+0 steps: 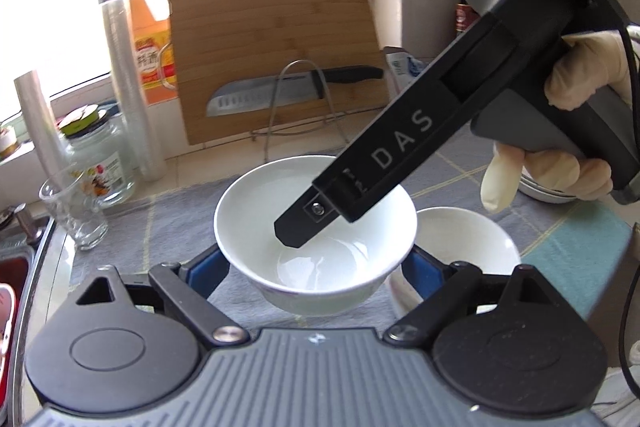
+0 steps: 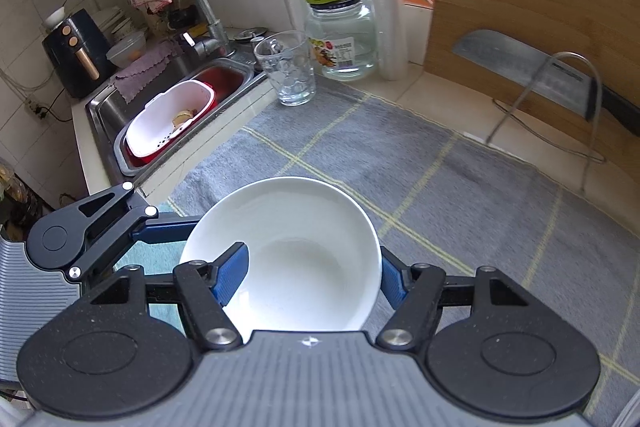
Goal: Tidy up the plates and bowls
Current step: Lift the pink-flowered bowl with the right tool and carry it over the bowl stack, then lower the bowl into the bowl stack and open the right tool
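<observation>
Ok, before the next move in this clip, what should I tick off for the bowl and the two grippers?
1. Bowl sits between the left gripper's fingers: ok.
2. Left grip firm on the bowl: cannot tell.
3. Right gripper straddles the bowl's wall, one finger inside and the other outside: ok.
4. Right gripper closed on that wall: not ok, jaws stand wide apart.
5. Second bowl beside it has nothing in it: ok.
6. Glass stands apart from the bowl, at the cloth's far corner: ok.
</observation>
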Demonstrator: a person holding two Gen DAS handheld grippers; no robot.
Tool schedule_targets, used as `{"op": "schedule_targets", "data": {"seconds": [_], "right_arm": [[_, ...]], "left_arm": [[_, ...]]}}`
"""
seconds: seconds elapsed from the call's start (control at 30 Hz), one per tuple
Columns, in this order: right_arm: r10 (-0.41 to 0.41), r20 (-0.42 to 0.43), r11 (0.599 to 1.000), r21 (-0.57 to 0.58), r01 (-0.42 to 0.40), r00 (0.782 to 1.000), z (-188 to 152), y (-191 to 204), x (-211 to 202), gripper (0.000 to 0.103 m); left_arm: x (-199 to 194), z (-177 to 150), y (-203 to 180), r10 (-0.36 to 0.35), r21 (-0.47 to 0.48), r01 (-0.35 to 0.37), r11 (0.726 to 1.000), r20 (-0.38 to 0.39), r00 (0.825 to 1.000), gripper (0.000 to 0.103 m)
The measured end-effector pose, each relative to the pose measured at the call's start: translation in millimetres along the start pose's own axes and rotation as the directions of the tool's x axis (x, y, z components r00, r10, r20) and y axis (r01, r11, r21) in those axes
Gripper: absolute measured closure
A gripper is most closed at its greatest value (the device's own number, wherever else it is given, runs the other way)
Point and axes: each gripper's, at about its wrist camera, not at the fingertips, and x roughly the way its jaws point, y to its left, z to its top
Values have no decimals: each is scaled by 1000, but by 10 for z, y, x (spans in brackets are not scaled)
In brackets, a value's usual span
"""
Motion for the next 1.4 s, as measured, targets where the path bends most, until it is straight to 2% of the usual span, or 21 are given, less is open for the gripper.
{"op": "schedule_targets", "data": {"seconds": [0.53, 0.93, 1.4], "right_arm": [[-51, 10, 996, 69, 50, 999, -402, -332, -400, 30], [-74, -34, 991, 109, 77, 997, -680, -459, -367, 30], [-80, -40, 991, 102, 84, 996, -731, -475, -332, 29]], "left_arm": [[87, 81, -408, -96, 44, 97, 994, -26, 995, 11], [234, -35, -618, -151, 40, 156, 987, -98, 984, 11], [319, -89, -629, -170, 23, 175, 984, -128, 977, 11]]}}
